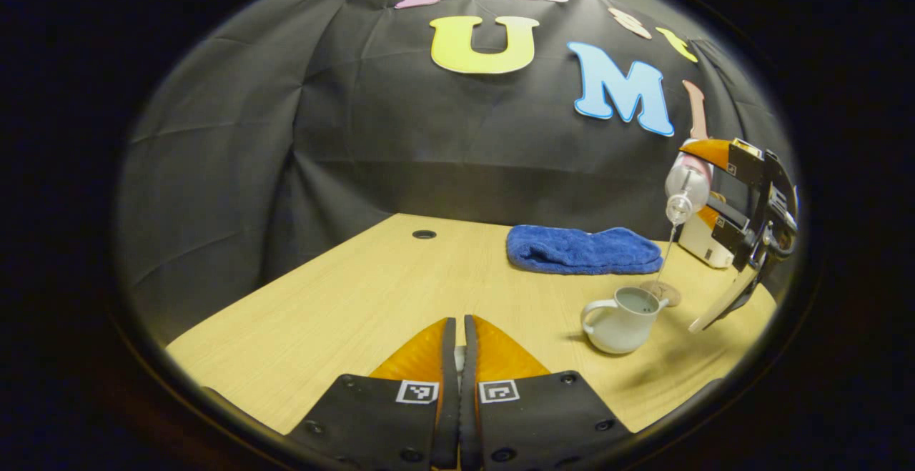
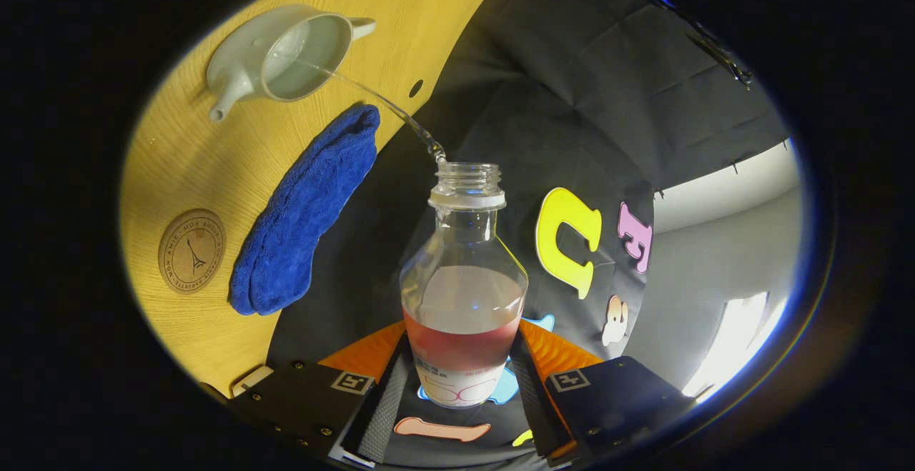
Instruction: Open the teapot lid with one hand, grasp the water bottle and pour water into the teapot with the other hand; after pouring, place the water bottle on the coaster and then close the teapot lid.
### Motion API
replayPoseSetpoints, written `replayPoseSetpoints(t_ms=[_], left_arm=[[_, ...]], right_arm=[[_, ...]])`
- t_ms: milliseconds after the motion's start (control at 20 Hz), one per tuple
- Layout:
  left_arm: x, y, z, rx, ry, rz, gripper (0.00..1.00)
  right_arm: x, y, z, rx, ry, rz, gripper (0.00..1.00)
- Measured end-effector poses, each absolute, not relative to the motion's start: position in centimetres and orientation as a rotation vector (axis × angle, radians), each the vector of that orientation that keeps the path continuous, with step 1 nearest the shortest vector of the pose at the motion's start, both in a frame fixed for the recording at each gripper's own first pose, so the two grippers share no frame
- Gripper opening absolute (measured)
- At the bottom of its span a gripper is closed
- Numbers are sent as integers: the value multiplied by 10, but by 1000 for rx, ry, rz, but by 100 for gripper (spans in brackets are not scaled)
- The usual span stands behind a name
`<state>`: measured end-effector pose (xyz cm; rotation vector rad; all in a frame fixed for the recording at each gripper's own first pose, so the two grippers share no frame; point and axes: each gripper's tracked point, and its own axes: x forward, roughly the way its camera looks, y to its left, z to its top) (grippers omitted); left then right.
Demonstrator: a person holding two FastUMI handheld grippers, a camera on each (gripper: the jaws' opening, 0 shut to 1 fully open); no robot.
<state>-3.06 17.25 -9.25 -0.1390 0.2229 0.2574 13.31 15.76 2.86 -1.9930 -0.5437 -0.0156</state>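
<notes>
Right gripper view: clear water bottle [image 2: 465,292] stood at lower centre of the frame, clamped between both fingers of the right gripper [image 2: 463,378], uncapped mouth pointing up the frame. Thin stream of water [image 2: 379,103] ran from the mouth toward the upper left and landed inside the open white teapot [image 2: 282,56], lid off, spout pointing lower left, handle at its right. Blue towel [image 2: 304,214] lay just below the teapot on the wooden table [image 2: 179,164]. Round cork coaster [image 2: 191,251] sat at far left, beside the towel, bare.

Left gripper view: left gripper [image 1: 458,360] sat at bottom centre with fingers pressed together; cannot tell whether anything thin was held between them. Teapot [image 1: 620,321] stood at lower right on the table [image 1: 343,292], with the coaster [image 1: 661,291] just behind it. Above it, at the right edge, the right gripper [image 1: 704,192] held the bottle [image 1: 685,189] tipped downward, water [image 1: 668,249] falling into the pot. Folded towel [image 1: 582,249] lay at centre right, farther back on the table.
</notes>
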Motion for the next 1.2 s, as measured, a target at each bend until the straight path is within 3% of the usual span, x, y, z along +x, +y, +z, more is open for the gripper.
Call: replayPoseSetpoints(t_ms=[900,1000,1200], left_arm=[[-32,171,-94,-149,238,264,7],[-32,171,-95,-149,239,264,7],[-32,172,-95,-149,242,263,7]], right_arm=[[133,169,26,-2090,-640,-4,74],[133,172,27,-2102,-655,-3,70],[130,176,26,-2128,-685,0,74]])
